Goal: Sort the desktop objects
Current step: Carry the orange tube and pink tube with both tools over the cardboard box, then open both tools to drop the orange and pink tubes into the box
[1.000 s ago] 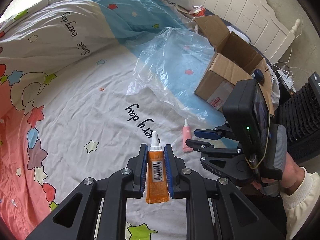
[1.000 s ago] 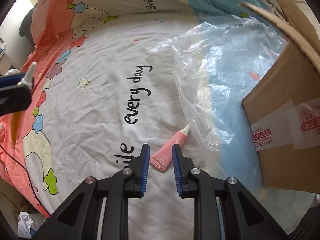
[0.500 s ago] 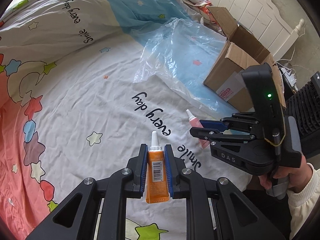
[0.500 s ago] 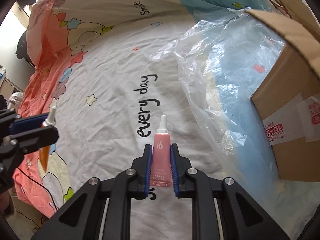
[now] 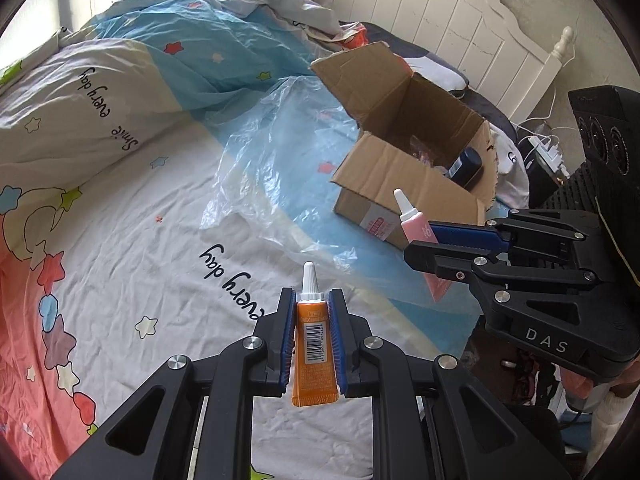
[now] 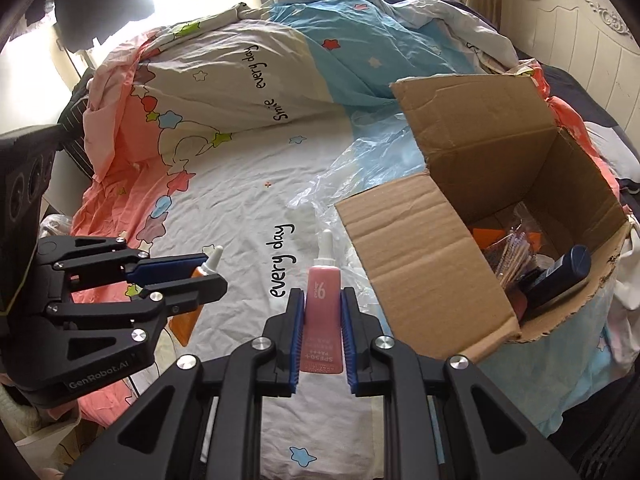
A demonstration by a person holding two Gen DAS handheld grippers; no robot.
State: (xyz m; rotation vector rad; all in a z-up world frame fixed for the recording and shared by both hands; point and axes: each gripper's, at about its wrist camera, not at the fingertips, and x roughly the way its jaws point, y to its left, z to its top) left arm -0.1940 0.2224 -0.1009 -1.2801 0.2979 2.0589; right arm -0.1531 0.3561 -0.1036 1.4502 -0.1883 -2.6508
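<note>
Beneath me I see a bed covered by a star-print quilt point(image 5: 120, 216) lettered "Smile every day", with a white headboard point(image 5: 448, 16) behind it. A crumpled clear plastic bag point(image 5: 280, 176) lies on the quilt, touching the open cardboard box point(image 6: 424, 276) on its right. Inside the box I make out a dark blue bottle point(image 6: 560, 276) leaning in the corner and some small packets I cannot identify. My left gripper point(image 5: 311, 332) is clamped on an orange tube point(image 5: 314, 344), white nozzle pointing forward, held above the quilt. My right gripper point(image 6: 322, 332) is closed tight on a pink sunscreen tube point(image 6: 322, 324), nozzle forward, raised above the bed just beside the box's near wall.
</note>
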